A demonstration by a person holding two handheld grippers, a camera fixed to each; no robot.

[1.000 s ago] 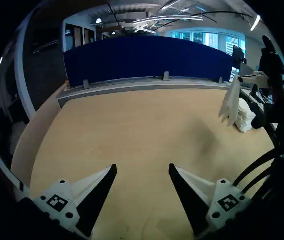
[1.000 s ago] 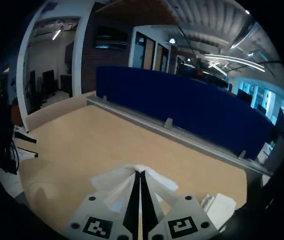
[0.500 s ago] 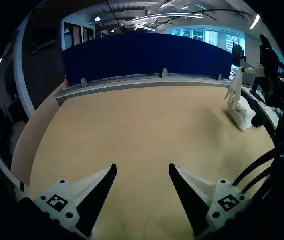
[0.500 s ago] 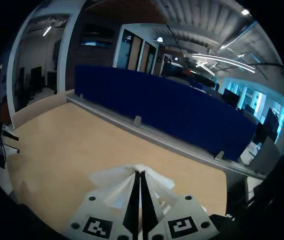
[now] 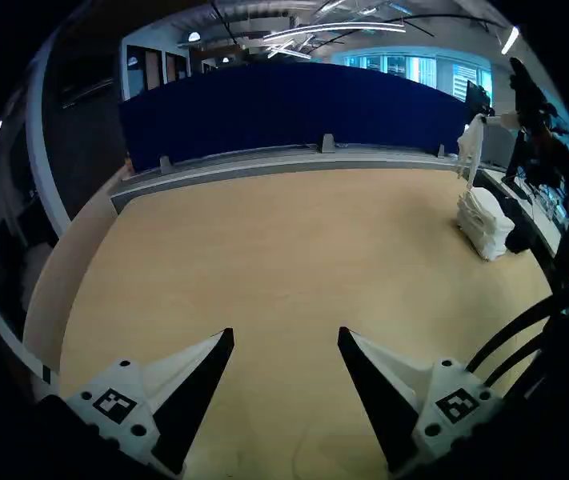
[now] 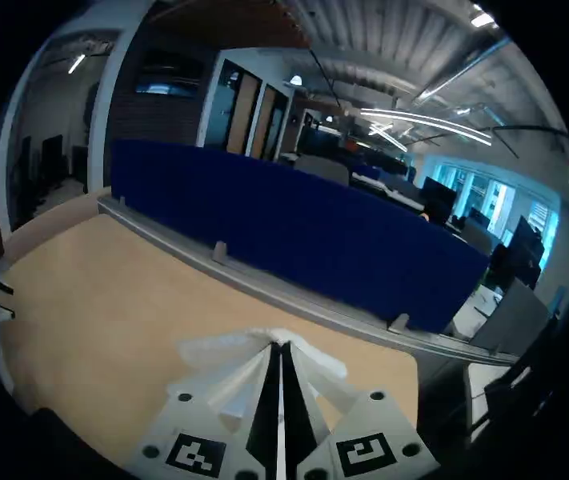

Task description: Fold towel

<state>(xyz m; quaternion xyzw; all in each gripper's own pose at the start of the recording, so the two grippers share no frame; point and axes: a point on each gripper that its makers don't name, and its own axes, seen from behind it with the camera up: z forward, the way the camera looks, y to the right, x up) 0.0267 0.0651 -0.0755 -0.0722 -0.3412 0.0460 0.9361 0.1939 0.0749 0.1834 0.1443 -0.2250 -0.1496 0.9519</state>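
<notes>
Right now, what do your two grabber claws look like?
Both the left gripper and the right gripper have white, pointed triangle fingers with black inner faces. Each finger base carries a black-and-white square marker. Black cables curve beside the left one.

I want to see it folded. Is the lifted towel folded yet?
Not folded: the towel hangs bunched from the shut right gripper, above the stack.

Tabletop (image 5: 284,240) has loads of room mid-table; blue divider (image 5: 300,108) walls the back, towel stack (image 5: 484,228) crowds the far right.
</notes>
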